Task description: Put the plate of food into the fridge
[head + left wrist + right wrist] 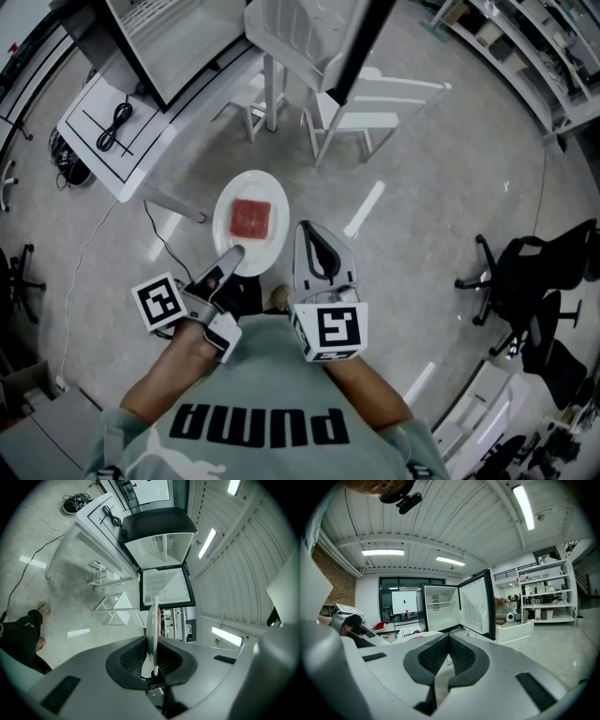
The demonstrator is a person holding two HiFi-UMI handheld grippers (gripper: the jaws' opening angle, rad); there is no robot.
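Plate [246, 184], round, white, with one square red slab of food [250, 217]

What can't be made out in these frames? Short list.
Food type: too small in head view; left gripper view shows the plate edge-on, only a red sliver.
Fridge bottom: right gripper view, behind the right gripper.
Fridge inside, head view: cut off by the top edge.
Shelf items, right gripper view: too small.

Food [250, 217] lies on the plate [272, 192], its near rim in the left tool [232, 253]. The right tool [307, 232] is just right. The fridge [436, 606] is ahead, a chair [515, 634] to its right.
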